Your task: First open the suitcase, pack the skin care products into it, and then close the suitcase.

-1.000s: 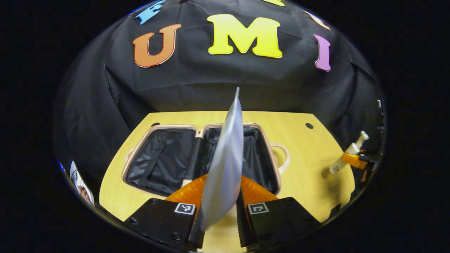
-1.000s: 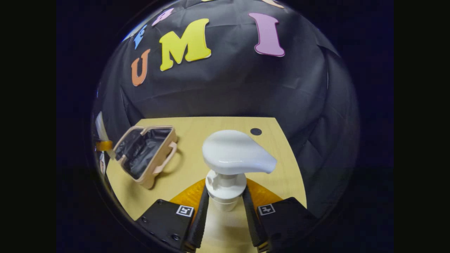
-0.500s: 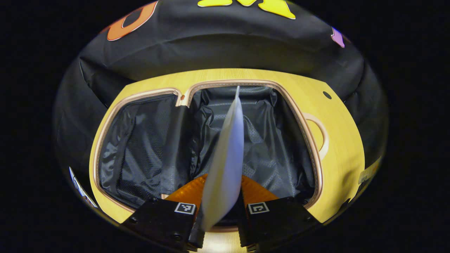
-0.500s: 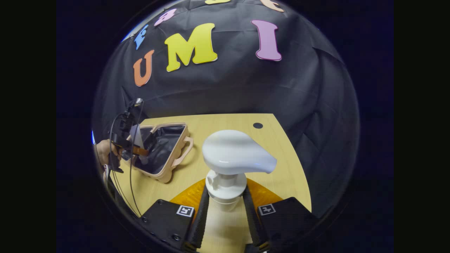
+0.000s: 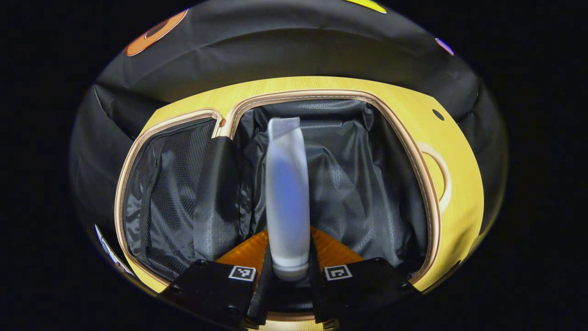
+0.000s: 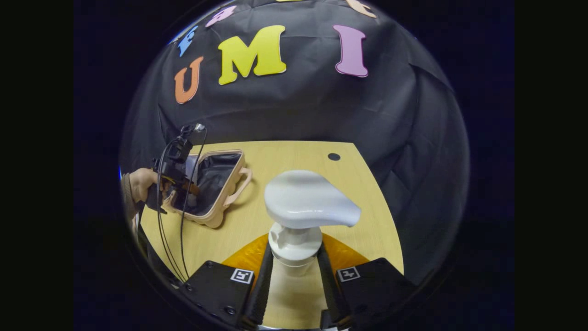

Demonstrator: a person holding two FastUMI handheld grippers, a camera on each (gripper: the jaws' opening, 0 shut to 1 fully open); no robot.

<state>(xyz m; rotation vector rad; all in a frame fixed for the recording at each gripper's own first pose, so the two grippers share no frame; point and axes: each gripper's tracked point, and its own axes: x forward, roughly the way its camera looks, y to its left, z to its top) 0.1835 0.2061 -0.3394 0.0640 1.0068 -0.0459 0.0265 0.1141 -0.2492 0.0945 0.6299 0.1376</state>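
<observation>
Yellow wooden tabletop [image 6: 285,184] against black cloth, with the suitcase [image 5: 321,165] lying wide open, dark lining filling the middle of the left gripper view. Tube of skin care [image 5: 287,202] dead centre, pinched near its cap end by the left gripper [image 5: 288,276], crimped end pointing into the right-hand compartment, probably lined up for a drop. Over in the right gripper view, pump bottle [image 6: 305,216] at lower centre, right gripper [image 6: 294,289] squeezed against its neck, held upright, well apart from the case at centre left. Looks parked there, waiting its turn.
</observation>
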